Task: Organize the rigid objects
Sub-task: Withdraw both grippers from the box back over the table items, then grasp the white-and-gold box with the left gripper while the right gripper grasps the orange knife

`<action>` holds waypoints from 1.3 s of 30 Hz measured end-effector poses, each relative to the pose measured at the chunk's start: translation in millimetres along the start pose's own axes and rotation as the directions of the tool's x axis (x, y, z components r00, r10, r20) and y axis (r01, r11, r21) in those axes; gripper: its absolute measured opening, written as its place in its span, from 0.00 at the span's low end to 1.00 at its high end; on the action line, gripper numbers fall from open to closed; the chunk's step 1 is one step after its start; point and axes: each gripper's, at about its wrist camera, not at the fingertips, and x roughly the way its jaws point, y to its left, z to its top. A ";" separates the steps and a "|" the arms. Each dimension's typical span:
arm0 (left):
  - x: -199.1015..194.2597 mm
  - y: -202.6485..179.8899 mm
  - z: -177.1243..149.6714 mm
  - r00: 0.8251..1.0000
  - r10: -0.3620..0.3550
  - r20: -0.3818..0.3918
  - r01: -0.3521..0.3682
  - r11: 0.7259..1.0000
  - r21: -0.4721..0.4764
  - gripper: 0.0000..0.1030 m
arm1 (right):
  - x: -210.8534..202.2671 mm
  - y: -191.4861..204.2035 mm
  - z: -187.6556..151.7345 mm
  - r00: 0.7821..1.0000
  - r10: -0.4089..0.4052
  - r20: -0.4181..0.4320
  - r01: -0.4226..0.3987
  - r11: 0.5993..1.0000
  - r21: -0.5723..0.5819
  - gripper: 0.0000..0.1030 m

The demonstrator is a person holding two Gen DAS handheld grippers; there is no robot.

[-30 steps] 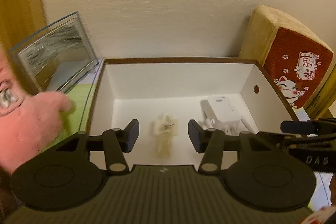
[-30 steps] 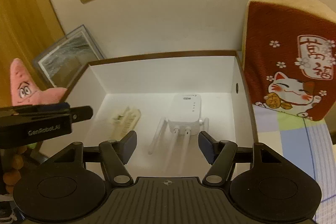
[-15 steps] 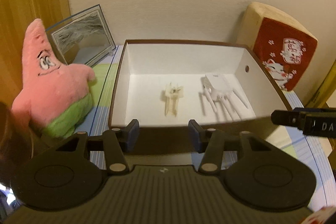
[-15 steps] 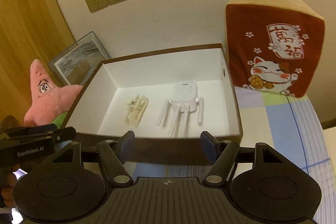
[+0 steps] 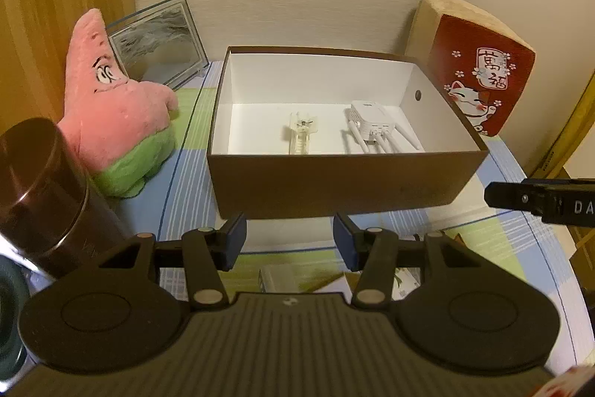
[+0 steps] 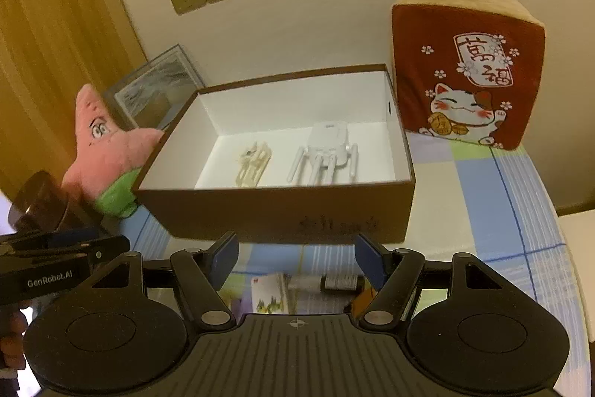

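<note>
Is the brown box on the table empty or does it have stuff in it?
Not empty: the open box holds a white router and a pale clip-like piece.

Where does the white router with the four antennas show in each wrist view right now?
Left wrist: the white four-antenna router lies right of centre, in the right half of the brown cardboard box.
Right wrist: the router sits near picture centre, again in the box's right half.
Shared landmark: the red lucky-cat cushion stands right of the box in both.

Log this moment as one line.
left gripper: open, empty | right gripper: open, empty | box: holds router, clip
</note>
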 end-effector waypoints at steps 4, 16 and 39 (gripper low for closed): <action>-8.3 0.0 -9.9 1.000 -0.010 0.000 0.010 1.000 0.003 0.46 | -10.6 3.8 -13.6 1.000 -0.005 -0.003 0.005 1.000 -0.004 0.64; -30.9 -11.2 -35.4 1.000 0.019 -0.013 -0.019 1.000 -0.006 0.46 | -29.3 0.9 -42.4 0.999 0.033 -0.022 -0.034 0.999 -0.035 0.64; -64.1 -53.2 -92.9 0.994 0.065 -0.082 -0.070 0.996 -0.051 0.46 | -57.6 -38.6 -96.4 0.988 0.096 -0.120 -0.107 0.991 -0.082 0.64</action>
